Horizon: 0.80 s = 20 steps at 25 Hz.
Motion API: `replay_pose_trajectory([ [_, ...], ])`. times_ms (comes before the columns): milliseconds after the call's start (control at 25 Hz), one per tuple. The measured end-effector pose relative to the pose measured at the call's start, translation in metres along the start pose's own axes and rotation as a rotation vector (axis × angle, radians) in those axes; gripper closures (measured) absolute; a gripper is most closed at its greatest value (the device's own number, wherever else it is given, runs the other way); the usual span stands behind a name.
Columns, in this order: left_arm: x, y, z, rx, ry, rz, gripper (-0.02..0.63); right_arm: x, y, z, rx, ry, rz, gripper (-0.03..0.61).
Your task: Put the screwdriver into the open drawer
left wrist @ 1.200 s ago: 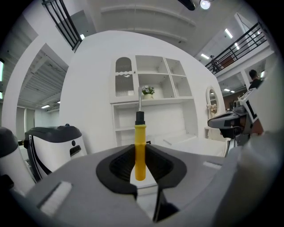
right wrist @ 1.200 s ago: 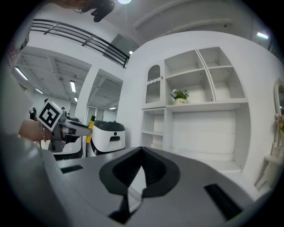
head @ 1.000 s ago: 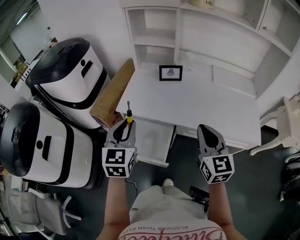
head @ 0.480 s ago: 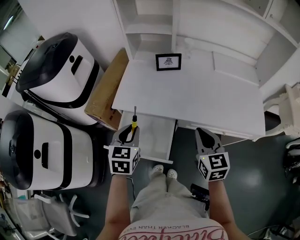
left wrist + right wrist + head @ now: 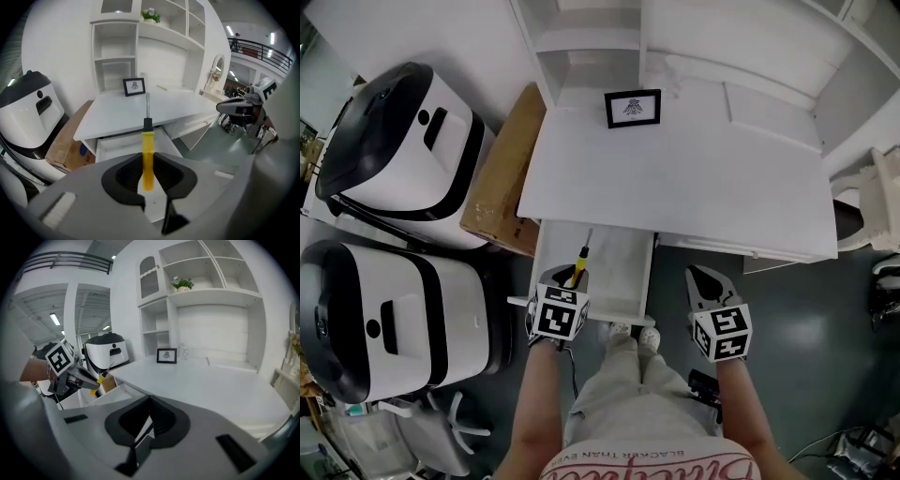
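Note:
The screwdriver (image 5: 580,259) has a yellow handle, a black collar and a thin metal shaft. My left gripper (image 5: 569,276) is shut on its handle (image 5: 147,159), with the shaft pointing away toward the desk. It hangs over the front part of the open white drawer (image 5: 617,264), which stands pulled out under the desk's left side (image 5: 123,142). My right gripper (image 5: 701,277) is to the right of the drawer, in front of the desk edge, shut with nothing in it (image 5: 149,400). The right gripper view shows the left gripper (image 5: 89,382) and the screwdriver (image 5: 102,377) at the left.
The white desk (image 5: 675,178) carries a small framed picture (image 5: 632,108) at the back, below white shelves. A cardboard box (image 5: 501,185) leans at the desk's left, beside two large white-and-black machines (image 5: 394,141). A white chair (image 5: 874,199) stands at the right. The person's feet (image 5: 635,333) are below the drawer.
Both grippers have sunk lower. The left one has carried the screwdriver from the desk's front edge down over the open drawer and tipped it downward.

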<state>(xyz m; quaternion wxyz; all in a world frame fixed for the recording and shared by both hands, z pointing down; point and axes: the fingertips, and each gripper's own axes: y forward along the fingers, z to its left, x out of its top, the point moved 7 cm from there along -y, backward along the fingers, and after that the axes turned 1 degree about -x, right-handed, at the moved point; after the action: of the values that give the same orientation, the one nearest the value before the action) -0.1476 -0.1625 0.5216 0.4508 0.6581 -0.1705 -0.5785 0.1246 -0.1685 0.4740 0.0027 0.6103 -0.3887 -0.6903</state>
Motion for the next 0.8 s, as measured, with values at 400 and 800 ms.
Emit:
replay_pose_trajectory([
  [400,-0.020,0.050,0.002,-0.105,0.057,0.239,0.541,-0.017,0.021,-0.001,-0.011,0.042,0.082,0.574],
  [800,-0.032,0.103,0.002,-0.211,0.142,0.453,0.540,-0.031,0.038,-0.004,-0.015,0.111,0.153,0.574],
])
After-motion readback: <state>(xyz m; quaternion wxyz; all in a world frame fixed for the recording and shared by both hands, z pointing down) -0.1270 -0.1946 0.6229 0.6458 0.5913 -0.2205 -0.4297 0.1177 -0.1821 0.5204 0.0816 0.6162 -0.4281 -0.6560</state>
